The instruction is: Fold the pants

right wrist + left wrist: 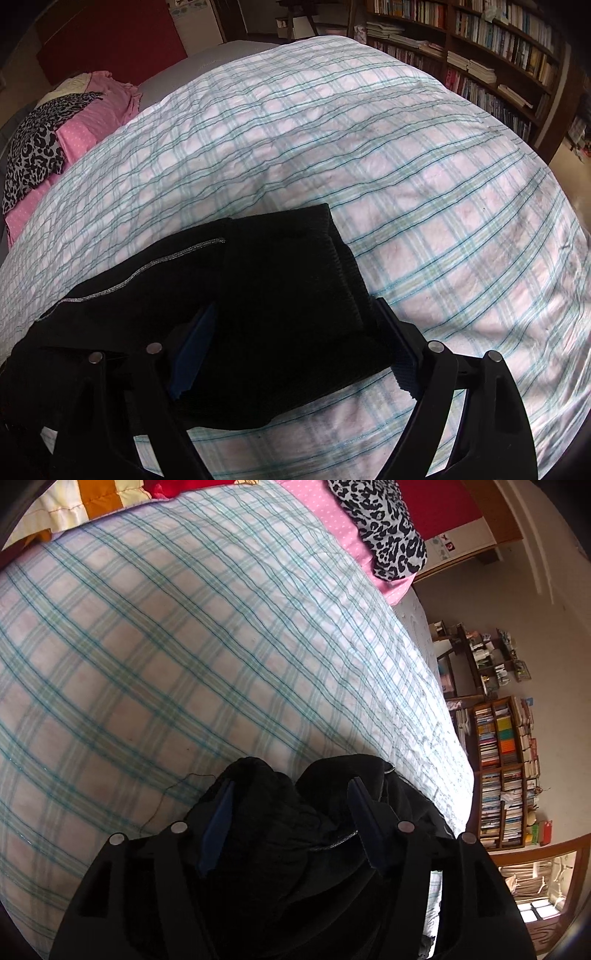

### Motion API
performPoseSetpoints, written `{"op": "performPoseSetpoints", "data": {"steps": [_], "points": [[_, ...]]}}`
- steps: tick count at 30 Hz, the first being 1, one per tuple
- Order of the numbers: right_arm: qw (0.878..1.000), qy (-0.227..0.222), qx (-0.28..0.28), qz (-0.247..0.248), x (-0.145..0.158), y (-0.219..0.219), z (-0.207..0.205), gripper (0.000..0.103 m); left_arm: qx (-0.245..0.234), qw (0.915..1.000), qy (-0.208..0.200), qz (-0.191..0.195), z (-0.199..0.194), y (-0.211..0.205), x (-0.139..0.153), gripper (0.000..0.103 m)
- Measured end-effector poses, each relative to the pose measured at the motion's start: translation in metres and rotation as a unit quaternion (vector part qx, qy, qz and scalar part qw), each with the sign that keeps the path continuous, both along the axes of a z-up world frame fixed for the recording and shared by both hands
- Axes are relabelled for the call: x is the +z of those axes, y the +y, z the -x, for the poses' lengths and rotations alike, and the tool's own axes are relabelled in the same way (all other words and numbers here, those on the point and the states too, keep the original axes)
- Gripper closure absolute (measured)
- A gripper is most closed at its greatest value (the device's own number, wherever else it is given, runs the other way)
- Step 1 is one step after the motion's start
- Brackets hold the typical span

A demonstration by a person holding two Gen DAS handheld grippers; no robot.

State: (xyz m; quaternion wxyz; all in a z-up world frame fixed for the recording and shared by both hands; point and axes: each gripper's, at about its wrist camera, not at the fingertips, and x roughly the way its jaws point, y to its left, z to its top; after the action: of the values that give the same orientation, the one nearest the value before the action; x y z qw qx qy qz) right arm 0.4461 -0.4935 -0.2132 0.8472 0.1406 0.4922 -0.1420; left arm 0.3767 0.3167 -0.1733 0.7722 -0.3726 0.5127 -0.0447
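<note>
The black pants [280,823] lie bunched between the fingers of my left gripper [291,786], low over the checked bed cover [166,646]. The jaws stand apart with cloth between the pads [221,812]; a firm pinch does not show. In the right wrist view the pants [280,280] lie folded, ribbed waistband on top, a grey seam at the left. My right gripper [295,310] stands wide open around the waistband, its left pad [195,347] beside the cloth and the right finger [399,347] at the fold's edge.
A pink dotted cloth [351,528] and a leopard-print cloth [388,528] lie at the head of the bed, also seen in the right wrist view [33,155]. Bookshelves [502,768] stand beyond the bed edge [443,709]. Shelves [480,59] also show behind the bed.
</note>
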Motion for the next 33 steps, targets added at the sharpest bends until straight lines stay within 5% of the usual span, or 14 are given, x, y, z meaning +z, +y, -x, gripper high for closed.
{"op": "performPoseSetpoints", "data": {"steps": [1,3,6,10,15,19,23,25,30,33], "points": [[1.0,0.005,0.008,0.021,0.001,0.005,0.0,0.039,-0.006,0.9998,0.003,-0.018,-0.002,-0.005,0.001,0.043],[0.999,0.0,0.025,0.037,0.006,0.013,0.001,0.057,-0.003,0.9981,0.025,-0.056,-0.004,-0.011,0.0,0.079],[0.998,-0.017,0.032,0.043,0.023,0.018,0.007,0.073,0.043,0.9979,0.011,-0.047,0.004,0.001,0.009,0.086],[0.997,-0.069,0.023,0.03,0.059,0.018,0.026,0.074,0.111,0.9923,-0.034,-0.041,0.02,0.037,0.04,0.09],[0.994,-0.109,-0.002,0.014,0.089,0.006,0.049,0.074,0.137,0.9885,-0.048,-0.043,0.029,0.056,0.055,0.09],[0.998,-0.069,-0.006,0.014,0.064,-0.001,0.051,0.073,0.146,0.9876,-0.042,-0.038,0.023,0.057,0.045,0.09],[0.998,-0.042,-0.029,-0.02,0.03,-0.012,0.05,0.051,0.135,0.9891,-0.019,-0.056,0.01,0.044,0.028,0.089],[0.997,-0.042,-0.05,-0.036,0.024,-0.019,0.053,0.039,0.138,0.9881,-0.007,-0.068,0.007,0.041,0.023,0.082],[0.991,-0.064,-0.106,-0.052,0.037,-0.046,0.068,0.037,0.139,0.9844,-0.008,-0.108,0.013,0.04,0.034,0.053],[0.99,-0.074,-0.111,-0.055,0.048,-0.055,0.068,0.037,0.125,0.9784,-0.014,-0.164,0.018,0.034,0.049,0.05]]}}
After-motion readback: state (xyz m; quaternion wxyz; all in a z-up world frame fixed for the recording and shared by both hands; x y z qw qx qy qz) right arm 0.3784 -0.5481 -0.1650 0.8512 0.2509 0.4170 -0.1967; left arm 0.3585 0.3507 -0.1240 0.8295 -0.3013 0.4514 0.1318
